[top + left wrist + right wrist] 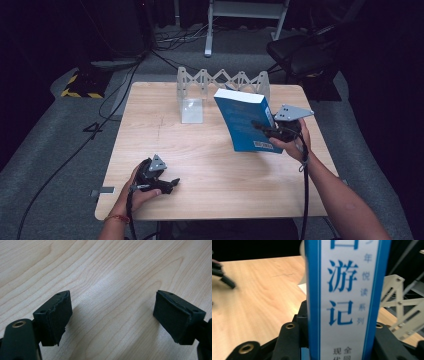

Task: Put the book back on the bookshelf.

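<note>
Blue book [245,122] is hanging tilted above the tabletop's [200,160] right half, near the far edge; my right tongs [270,131] are clamping it. Left tongs [167,185] are resting released near the front-left corner.

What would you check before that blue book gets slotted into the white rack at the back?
1. Right gripper clamped on the blue book: ok.
2. Book lifted off the table: ok.
3. Book upright: not ok, tilted.
4. White rack standing with open slots: ok.
5. Clear bookend out of the book's path: cannot tell.
6. Left gripper open, resting out of the way: ok.
</note>
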Demonstrator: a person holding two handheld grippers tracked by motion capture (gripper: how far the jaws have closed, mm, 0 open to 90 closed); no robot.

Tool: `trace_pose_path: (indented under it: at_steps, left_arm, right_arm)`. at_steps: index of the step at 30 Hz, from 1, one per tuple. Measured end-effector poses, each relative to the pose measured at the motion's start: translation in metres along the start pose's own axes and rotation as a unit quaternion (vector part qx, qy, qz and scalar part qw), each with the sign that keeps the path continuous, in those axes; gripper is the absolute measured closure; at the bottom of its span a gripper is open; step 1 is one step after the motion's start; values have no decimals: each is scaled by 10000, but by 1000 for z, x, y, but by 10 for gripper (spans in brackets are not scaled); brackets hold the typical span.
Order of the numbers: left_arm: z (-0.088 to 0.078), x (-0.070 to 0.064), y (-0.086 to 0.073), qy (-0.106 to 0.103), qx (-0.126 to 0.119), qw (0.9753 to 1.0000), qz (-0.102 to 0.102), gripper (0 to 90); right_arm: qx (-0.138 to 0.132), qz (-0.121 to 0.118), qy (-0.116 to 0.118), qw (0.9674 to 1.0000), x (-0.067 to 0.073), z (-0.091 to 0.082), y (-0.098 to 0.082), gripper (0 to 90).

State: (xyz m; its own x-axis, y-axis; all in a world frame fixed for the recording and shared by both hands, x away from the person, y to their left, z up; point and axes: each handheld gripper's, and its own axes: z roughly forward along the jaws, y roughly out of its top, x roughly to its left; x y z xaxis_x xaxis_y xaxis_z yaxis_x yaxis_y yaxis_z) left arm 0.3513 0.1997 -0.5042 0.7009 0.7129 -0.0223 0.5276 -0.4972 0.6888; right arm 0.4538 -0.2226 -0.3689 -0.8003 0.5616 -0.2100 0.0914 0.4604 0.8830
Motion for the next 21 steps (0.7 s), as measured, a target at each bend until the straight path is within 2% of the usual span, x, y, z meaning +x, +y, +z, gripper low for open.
trace_pose_path:
  at_steps: [3, 4, 5, 13, 18, 20, 21]
  left_arm:
    - [0, 0, 0, -4, 3, 10000, 6, 159]
    - [0, 0, 0, -5, 2, 10000, 9, 159]
    - [0, 0, 0, -10, 2, 10000, 21, 159]
    - [0, 0, 0, -14, 6, 10000, 81, 159]
    - [0, 0, 0, -71, -1, 9999, 104, 159]
    - [0, 0, 0, -78, 2, 9999, 117, 159]
    - [0, 0, 0, -86, 5, 9999, 130, 159]
  right_arm:
    - [26, 30, -78, 10000, -8, 2, 4, 622]
    - [56, -56, -195, 9998, -11, 3, 7, 622]
    - [80, -60, -214, 9997, -13, 3, 9, 622]
    - [30, 0, -544, 9985, -27, 3, 18, 621]
    - [6, 215, -785, 9967, -42, 7, 23, 621]
    - [5, 250, -844, 9961, -43, 8, 23, 621]
    - [-19, 345, -854, 9957, -47, 9, 24, 621]
